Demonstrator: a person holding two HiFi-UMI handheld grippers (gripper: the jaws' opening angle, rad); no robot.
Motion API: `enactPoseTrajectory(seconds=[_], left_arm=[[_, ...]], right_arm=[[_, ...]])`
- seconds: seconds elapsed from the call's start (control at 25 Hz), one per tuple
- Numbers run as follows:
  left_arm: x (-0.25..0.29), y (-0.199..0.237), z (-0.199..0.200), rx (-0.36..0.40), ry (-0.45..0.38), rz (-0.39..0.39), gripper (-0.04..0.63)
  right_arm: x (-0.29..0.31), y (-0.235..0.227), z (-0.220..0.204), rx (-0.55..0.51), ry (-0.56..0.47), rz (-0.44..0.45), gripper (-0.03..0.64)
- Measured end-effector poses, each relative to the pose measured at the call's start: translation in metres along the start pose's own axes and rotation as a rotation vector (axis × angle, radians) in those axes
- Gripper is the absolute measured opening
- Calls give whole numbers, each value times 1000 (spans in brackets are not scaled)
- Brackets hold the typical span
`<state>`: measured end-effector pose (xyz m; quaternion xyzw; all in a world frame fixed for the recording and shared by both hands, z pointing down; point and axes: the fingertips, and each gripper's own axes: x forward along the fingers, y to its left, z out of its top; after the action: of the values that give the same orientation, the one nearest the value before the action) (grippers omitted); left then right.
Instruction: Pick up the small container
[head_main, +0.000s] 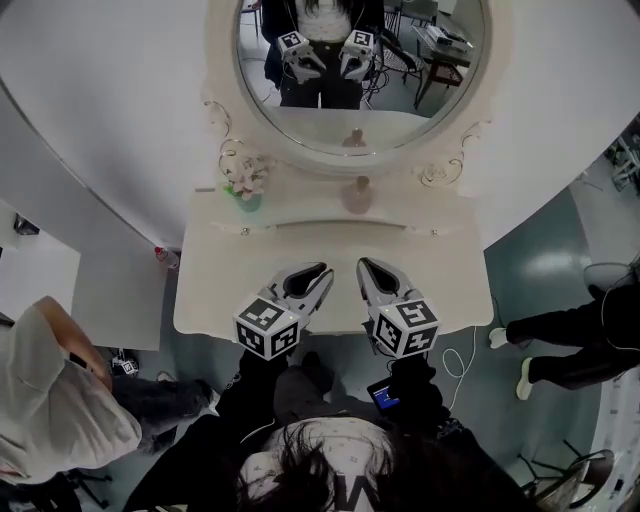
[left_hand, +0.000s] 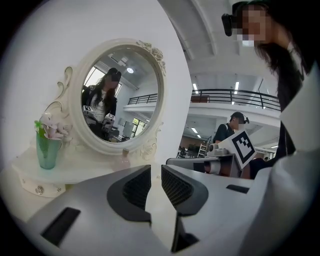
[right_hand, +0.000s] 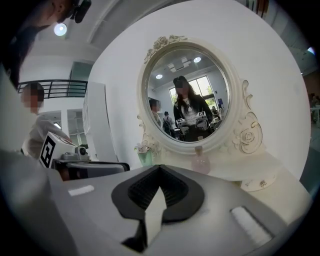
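Nearest me: left gripper (head_main: 316, 272) and right gripper (head_main: 366, 267), side by side over the front edge of the table (head_main: 215, 285), jaws of both pressed together on nothing. Beyond, well apart from both: container (head_main: 358, 195) (small, pink), upright at the foot of the mirror (head_main: 360, 75). To its left: vase (head_main: 247, 198).
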<state>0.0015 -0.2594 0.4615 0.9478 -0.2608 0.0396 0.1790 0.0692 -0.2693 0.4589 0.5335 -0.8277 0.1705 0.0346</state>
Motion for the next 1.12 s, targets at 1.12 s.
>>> enactPoseTrajectory(seconds=[1.12], left_arm=[[30,32,4,-57,-8,90,51]], right_arm=[[67,-80,23,-82,112,24,71]])
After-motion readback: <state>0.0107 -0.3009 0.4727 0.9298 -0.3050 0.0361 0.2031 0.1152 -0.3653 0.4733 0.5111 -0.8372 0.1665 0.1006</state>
